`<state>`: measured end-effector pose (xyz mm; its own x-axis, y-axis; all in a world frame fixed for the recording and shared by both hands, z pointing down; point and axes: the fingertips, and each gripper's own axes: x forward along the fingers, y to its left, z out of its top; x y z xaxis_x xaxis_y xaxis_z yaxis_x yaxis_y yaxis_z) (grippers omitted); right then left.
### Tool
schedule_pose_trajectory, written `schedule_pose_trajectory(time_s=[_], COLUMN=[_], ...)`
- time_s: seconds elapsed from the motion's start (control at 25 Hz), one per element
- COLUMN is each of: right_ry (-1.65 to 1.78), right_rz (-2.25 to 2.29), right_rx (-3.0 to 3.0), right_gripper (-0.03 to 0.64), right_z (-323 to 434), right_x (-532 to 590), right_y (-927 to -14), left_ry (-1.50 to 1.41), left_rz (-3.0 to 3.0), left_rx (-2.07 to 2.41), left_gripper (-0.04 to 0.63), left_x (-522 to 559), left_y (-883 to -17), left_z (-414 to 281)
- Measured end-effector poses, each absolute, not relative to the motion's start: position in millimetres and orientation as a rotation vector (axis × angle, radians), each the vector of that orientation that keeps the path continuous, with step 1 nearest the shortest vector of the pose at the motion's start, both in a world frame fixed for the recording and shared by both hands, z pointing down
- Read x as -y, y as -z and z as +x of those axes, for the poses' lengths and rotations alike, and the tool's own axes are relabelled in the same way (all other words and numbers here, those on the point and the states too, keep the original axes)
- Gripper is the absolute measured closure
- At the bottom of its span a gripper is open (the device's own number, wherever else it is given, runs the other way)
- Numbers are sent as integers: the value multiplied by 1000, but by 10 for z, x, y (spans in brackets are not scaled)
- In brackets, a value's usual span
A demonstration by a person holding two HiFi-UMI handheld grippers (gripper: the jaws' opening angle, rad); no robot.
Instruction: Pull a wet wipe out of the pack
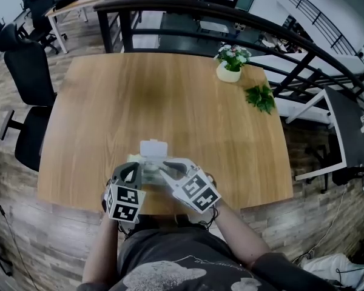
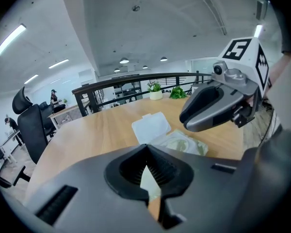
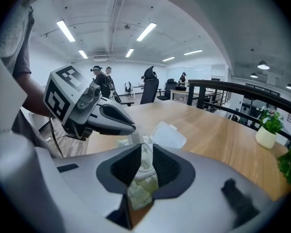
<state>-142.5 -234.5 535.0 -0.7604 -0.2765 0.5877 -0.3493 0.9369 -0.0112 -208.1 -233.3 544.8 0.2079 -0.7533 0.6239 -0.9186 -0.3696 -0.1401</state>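
**Head view:** A wooden table (image 1: pixel 170 102) is seen from above, with a person's arms reaching in from the bottom edge. A wet wipe pack (image 1: pixel 147 167) lies close to the table's near edge. Its white lid (image 1: pixel 153 148) is flipped open, away from the person. The left gripper (image 1: pixel 137 167) meets the pack's left end, and the right gripper (image 1: pixel 162 173) comes in over the pack from the right, so the two tips are close together. Potted flowers (image 1: pixel 230 62) and a leafy sprig (image 1: pixel 260 97) sit at the table's far right. A black office chair (image 1: pixel 27 77) stands off its left side.

**Left gripper view:** The jaws are pressed together at the tips, with a thin pale strip of the pack's edge caught between them (only a sliver shows). Beyond lie the rest of the pack and the open lid. The right gripper hangs just above the pack.

**Right gripper view:** The jaws stand narrow, clamped on a crumpled white wet wipe (image 3: pixel 143 174) that runs up between the pads toward the pack. The left gripper's tip sits just beside it, at the pack's end.
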Motion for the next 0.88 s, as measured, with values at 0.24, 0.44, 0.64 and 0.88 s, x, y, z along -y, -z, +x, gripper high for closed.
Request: schedule_pose_trajectory(time_s=[0.24,0.44,0.64,0.88], right_ry=[-107,-134,-139,-193], right_rz=[316,270,271,267], right_rx=[2359,2258,2197,2107], right_gripper=[534,534,534,534], right_z=[-1685,-1789,-1836,-1838], right_x=[2248,2242,2262,2275], right_y=[-5540,-5689,-5771,-5879], left_ry=[-877,-848,-832,-817], left_rz=[2233,2255,2273,2293], left_rx=[1537,1498,1459,1422], left_gripper=[581,581,581,581], left_x=[2300,2293,2280,2256], left_y=[-5539,-5556,-5579,-5612], left_z=[-2164,-2190,-2205,-2216])
